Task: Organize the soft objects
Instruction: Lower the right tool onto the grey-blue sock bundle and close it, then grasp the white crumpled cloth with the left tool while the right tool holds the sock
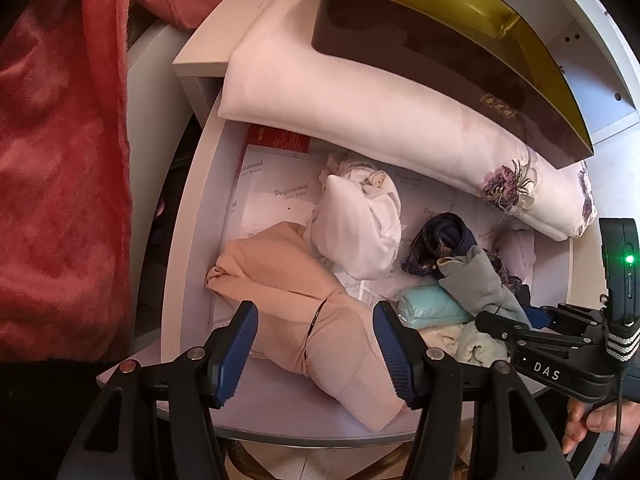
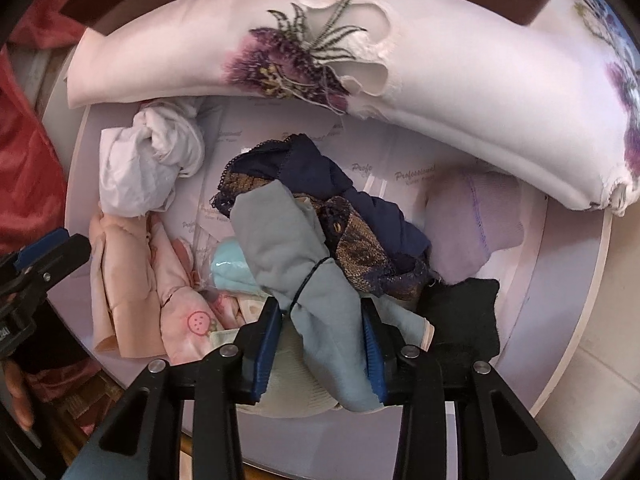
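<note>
An open white drawer (image 1: pixel 182 240) holds several soft bundles. My left gripper (image 1: pixel 316 344) is open, its jaws standing either side of a peach tied bundle (image 1: pixel 296 296) without closing on it. My right gripper (image 2: pixel 322 344) is partly closed around a grey-blue tied cloth bundle (image 2: pixel 288 248); whether the pads press it I cannot tell. The right gripper also shows in the left wrist view (image 1: pixel 508 322), at the grey bundle (image 1: pixel 476 276). A white knotted bundle (image 1: pixel 356 220), a navy lace piece (image 2: pixel 320 184), a teal roll (image 1: pixel 432 306) and a lilac piece (image 2: pixel 464 236) lie nearby.
A folded white floral sheet (image 1: pixel 380 108) lies over the drawer's back, under a dark brown and gold box (image 1: pixel 440 32). A red fleece robe (image 1: pixel 60 160) hangs at the left. A black cloth (image 2: pixel 464 312) sits at the drawer's front right. Printed liner paper (image 1: pixel 272 200) covers the drawer floor.
</note>
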### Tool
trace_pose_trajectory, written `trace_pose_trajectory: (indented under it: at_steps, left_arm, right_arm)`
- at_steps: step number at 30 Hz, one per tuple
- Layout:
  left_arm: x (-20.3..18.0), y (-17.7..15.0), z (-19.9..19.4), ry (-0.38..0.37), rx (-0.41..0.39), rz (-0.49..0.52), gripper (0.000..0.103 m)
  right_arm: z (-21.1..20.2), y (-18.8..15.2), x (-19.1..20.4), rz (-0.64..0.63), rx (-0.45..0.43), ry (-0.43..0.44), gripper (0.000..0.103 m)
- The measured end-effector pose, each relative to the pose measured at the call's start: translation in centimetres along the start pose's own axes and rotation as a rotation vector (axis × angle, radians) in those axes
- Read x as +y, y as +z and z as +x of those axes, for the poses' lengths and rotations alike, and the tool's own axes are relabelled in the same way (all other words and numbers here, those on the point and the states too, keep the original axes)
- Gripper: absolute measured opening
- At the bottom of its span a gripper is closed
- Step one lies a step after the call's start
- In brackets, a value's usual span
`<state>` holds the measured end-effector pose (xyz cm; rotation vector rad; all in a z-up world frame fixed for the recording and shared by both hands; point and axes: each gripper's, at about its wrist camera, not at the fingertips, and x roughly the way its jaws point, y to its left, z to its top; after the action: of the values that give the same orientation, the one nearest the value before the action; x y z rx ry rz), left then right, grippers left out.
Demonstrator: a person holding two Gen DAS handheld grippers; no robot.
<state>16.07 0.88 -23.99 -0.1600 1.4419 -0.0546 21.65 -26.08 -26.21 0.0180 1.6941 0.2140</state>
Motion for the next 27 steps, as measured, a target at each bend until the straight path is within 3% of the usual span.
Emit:
trace_pose_trajectory:
  at_steps: [11,15,18,27]
  left_arm:
    - [-1.8,2.6,0.5,0.036,0.011,0.060,0.061]
    - [-3.1,3.6,1.1,0.070,-0.002,0.117,0.067]
    - [-4.2,4.4,1.7,0.095,-0.013,0.179,0.077]
    - [-4.4,6.0,4.8,0.135,0.010,0.220,0.075]
  right_arm:
    - [0.0,0.2,-0.1,-0.016,0.001,-0.008,0.040]
    - [0.0,0.0,0.3,-0.026,0.000,-0.013,0.040]
    - [0.2,0.0,0.5,-0.025,0.000,-0.013,0.040]
    - [0.3,-0.2,0.9,-0.035,0.000,-0.017,0.040]
